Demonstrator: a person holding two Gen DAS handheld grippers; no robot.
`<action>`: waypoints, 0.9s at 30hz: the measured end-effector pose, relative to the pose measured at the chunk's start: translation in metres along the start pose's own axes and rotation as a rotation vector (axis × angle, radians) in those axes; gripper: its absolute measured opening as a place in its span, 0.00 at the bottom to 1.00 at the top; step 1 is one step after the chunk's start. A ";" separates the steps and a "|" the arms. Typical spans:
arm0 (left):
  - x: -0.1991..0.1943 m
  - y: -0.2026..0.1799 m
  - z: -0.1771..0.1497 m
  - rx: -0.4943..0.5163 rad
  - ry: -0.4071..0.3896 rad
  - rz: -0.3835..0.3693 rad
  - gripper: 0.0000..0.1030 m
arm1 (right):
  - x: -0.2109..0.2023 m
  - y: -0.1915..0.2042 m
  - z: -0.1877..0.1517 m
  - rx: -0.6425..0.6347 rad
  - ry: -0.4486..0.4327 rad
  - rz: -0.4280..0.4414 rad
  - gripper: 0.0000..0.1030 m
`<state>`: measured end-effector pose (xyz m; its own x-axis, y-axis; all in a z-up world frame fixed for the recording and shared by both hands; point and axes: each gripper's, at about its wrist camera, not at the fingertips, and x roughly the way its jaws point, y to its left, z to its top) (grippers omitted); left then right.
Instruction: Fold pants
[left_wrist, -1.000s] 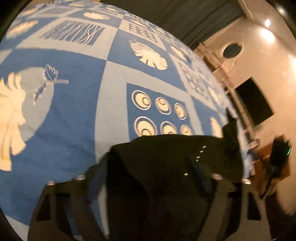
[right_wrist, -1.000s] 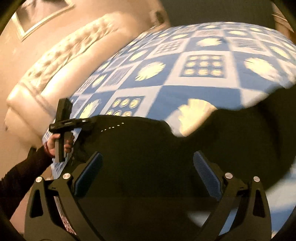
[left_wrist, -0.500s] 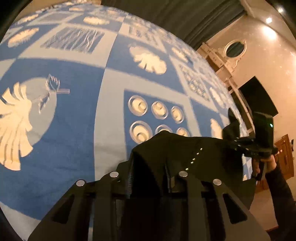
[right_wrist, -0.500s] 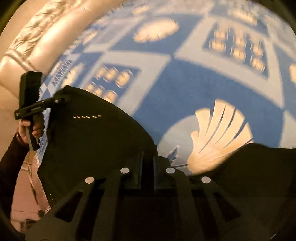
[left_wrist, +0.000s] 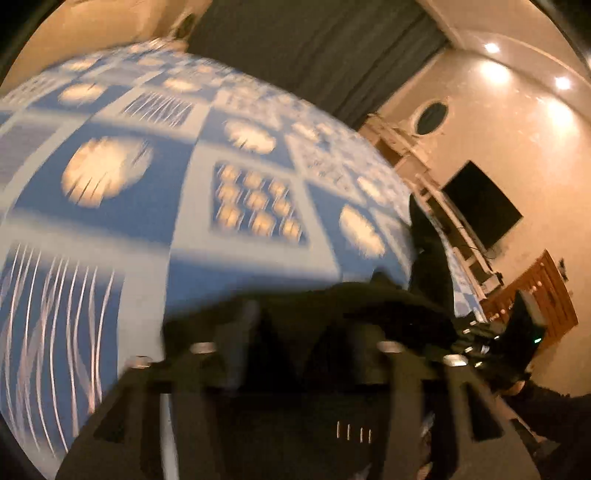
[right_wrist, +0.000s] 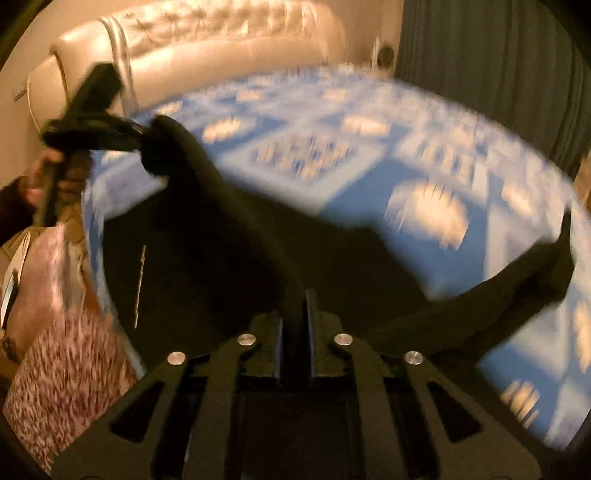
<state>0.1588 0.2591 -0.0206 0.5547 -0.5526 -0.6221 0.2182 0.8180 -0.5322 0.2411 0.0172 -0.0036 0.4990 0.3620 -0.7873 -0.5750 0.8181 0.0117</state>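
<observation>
Black pants (right_wrist: 229, 236) hang stretched over the blue patterned bedcover (right_wrist: 369, 184). My right gripper (right_wrist: 295, 306) pinches a fold of the black cloth; its jaws are only just starting to part. At the upper left, my left gripper (right_wrist: 144, 136) holds a bunched corner lifted. In the blurred left wrist view, the left gripper (left_wrist: 295, 325) has its jaws opening, with black pants cloth (left_wrist: 369, 306) between them. The right gripper (left_wrist: 476, 343) shows at the far right. One pant leg (right_wrist: 517, 284) trails to the right across the bed.
A cream tufted headboard (right_wrist: 221, 40) backs the bed and a dark curtain (left_wrist: 314, 44) hangs behind it. A black screen (left_wrist: 480, 206) and a wooden cabinet (left_wrist: 532, 295) stand by the wall. Pink speckled fabric (right_wrist: 66, 369) lies beside the bed's edge. A person's hand (right_wrist: 48, 173) grips the left handle.
The right gripper shut on the pants a second ago and both hands have swept sideways since. The cloth now hangs taut between them. The left jaws stand wider than half a second ago.
</observation>
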 end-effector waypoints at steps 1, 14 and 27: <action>-0.006 0.008 -0.017 -0.034 0.013 0.020 0.71 | 0.007 0.003 -0.013 0.011 0.026 0.001 0.17; -0.039 0.025 -0.103 -0.492 -0.116 -0.039 0.76 | -0.045 -0.014 -0.060 0.360 -0.062 0.198 0.67; -0.029 0.023 -0.107 -0.634 -0.178 0.039 0.76 | -0.026 -0.107 -0.102 0.999 -0.081 0.292 0.67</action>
<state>0.0622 0.2770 -0.0760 0.6886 -0.4451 -0.5724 -0.2902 0.5543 -0.7801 0.2230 -0.1256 -0.0471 0.4904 0.6039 -0.6283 0.0993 0.6776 0.7287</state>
